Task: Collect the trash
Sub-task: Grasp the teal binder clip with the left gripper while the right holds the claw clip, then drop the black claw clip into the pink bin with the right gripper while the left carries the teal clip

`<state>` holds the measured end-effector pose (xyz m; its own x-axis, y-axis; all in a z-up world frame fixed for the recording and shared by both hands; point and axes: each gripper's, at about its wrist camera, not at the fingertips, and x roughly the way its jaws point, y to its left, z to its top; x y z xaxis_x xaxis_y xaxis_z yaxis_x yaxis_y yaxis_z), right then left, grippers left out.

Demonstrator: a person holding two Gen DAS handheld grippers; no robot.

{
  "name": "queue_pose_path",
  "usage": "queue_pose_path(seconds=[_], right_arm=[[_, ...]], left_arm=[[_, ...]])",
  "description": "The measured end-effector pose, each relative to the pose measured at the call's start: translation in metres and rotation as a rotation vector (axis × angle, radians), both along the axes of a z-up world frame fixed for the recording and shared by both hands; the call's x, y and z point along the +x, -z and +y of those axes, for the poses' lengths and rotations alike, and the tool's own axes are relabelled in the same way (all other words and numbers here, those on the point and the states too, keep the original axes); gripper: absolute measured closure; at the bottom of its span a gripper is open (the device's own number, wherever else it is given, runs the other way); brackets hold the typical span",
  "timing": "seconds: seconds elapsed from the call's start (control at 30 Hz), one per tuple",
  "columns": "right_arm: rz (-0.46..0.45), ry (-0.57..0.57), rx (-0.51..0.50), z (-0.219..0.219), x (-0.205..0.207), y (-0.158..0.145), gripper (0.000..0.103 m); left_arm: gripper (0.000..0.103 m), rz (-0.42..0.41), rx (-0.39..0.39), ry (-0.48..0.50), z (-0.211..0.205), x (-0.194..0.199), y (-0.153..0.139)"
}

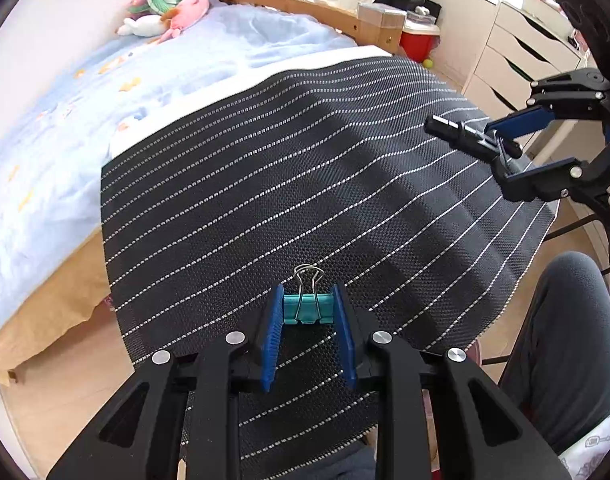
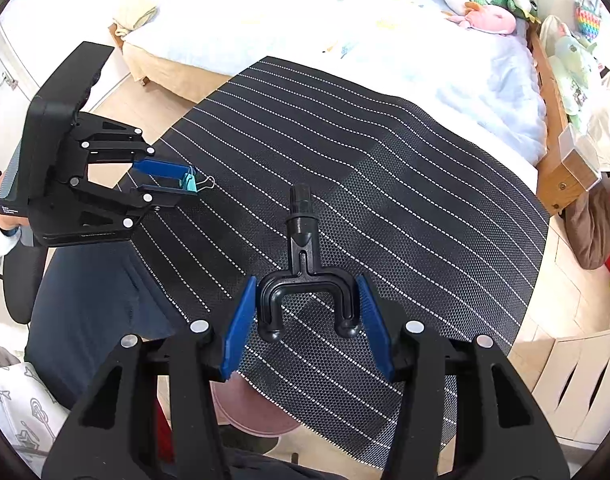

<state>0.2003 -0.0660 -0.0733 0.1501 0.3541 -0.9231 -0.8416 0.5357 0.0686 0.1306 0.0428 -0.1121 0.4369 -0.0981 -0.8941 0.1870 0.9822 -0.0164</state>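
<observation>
My left gripper [image 1: 308, 306] is shut on a teal binder clip [image 1: 307, 310] with silver wire handles, held above the black striped mat [image 1: 265, 180]. It also shows in the right wrist view [image 2: 187, 184] at the left, with the clip [image 2: 189, 183] between its blue pads. My right gripper [image 2: 305, 308] is shut on a black Y-shaped plastic part [image 2: 303, 272], its stem pointing forward over the mat [image 2: 385, 200]. In the left wrist view the right gripper [image 1: 493, 148] is at the far right, holding that black part [image 1: 457, 132].
A bed with a light blue cover [image 1: 125, 80] and plush toys [image 1: 173, 12] lies beyond the mat. White drawers [image 1: 517, 52] and a red container [image 1: 419, 40] stand at the right. The person's leg [image 1: 565, 340] is near the mat's right edge.
</observation>
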Motion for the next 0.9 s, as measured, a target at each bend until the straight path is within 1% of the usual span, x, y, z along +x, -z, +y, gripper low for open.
queue_pose_path(seconds=[0.27, 0.53, 0.77, 0.9], right_arm=[[-0.031, 0.031, 0.054, -0.016, -0.015, -0.016, 0.052], [-0.087, 0.056, 0.099, -0.040, -0.045, -0.039, 0.052], [-0.115, 0.100, 0.150, -0.069, -0.078, -0.050, 0.052], [-0.130, 0.127, 0.171, -0.087, -0.104, -0.053, 0.052]], left_arm=[[0.078, -0.066, -0.024, 0.006, -0.013, -0.017, -0.030], [0.078, -0.139, -0.056, 0.036, -0.039, -0.042, -0.063], [0.078, -0.195, -0.091, 0.053, -0.059, -0.068, -0.080], [0.078, -0.214, -0.104, 0.066, -0.069, -0.083, -0.084]])
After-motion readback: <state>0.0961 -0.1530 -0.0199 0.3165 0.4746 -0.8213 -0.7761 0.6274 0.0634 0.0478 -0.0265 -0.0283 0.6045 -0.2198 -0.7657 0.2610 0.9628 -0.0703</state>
